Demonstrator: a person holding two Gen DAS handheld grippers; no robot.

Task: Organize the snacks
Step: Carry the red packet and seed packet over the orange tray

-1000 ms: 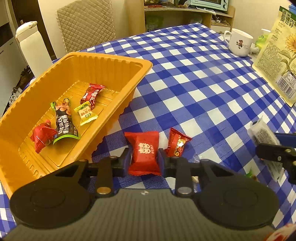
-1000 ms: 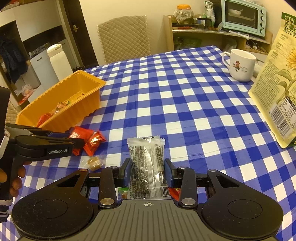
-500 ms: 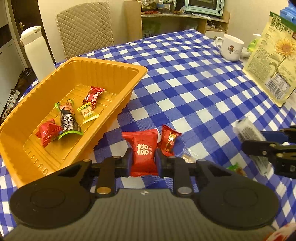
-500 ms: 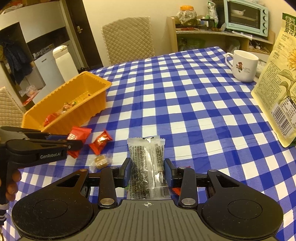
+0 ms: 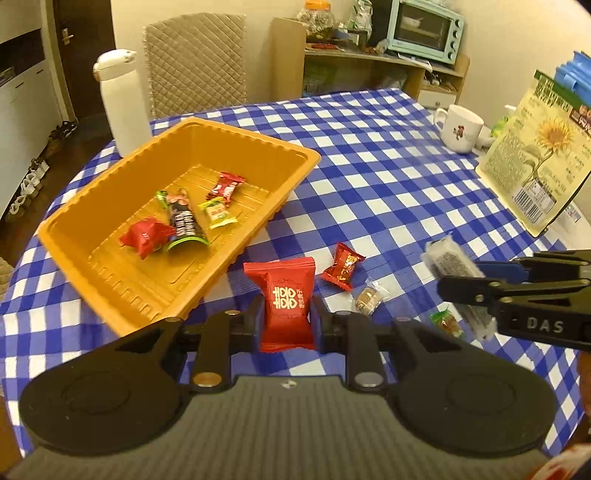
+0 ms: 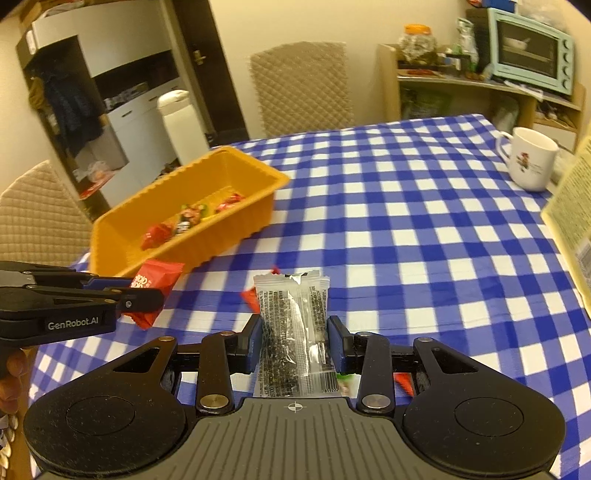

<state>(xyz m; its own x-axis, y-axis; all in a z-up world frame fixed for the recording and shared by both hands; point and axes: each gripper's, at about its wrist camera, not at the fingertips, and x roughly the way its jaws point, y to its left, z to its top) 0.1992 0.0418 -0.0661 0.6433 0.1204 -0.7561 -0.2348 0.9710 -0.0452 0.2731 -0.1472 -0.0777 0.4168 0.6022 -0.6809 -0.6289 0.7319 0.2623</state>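
Observation:
My left gripper point(image 5: 286, 314) is shut on a red snack packet point(image 5: 285, 295) with white characters, held above the checked tablecloth just right of the orange tray point(image 5: 255, 229). The tray holds several wrapped snacks, among them a dark bar point(image 5: 183, 221) and a red candy point(image 5: 146, 236). My right gripper point(image 6: 293, 334) is shut on a clear packet of dark seeds point(image 6: 291, 332), lifted off the table. In the right wrist view the left gripper point(image 6: 147, 299) shows at the left edge with the red packet point(image 6: 155, 280). On the cloth lie a small red candy point(image 5: 343, 266), a clear-wrapped brown sweet point(image 5: 369, 299) and a green one point(image 5: 447, 323).
A white mug point(image 5: 460, 129) and a large sunflower-seed bag point(image 5: 535, 162) stand at the right. A white thermos point(image 5: 122, 103) stands behind the tray at the table's far left edge. A quilted chair point(image 5: 195, 62) and a shelf with a toaster oven point(image 5: 424, 31) lie beyond.
Both grippers have risen off the table with their packets. The left one drew back and up, so the tray and the loose candies now lie farther below it.

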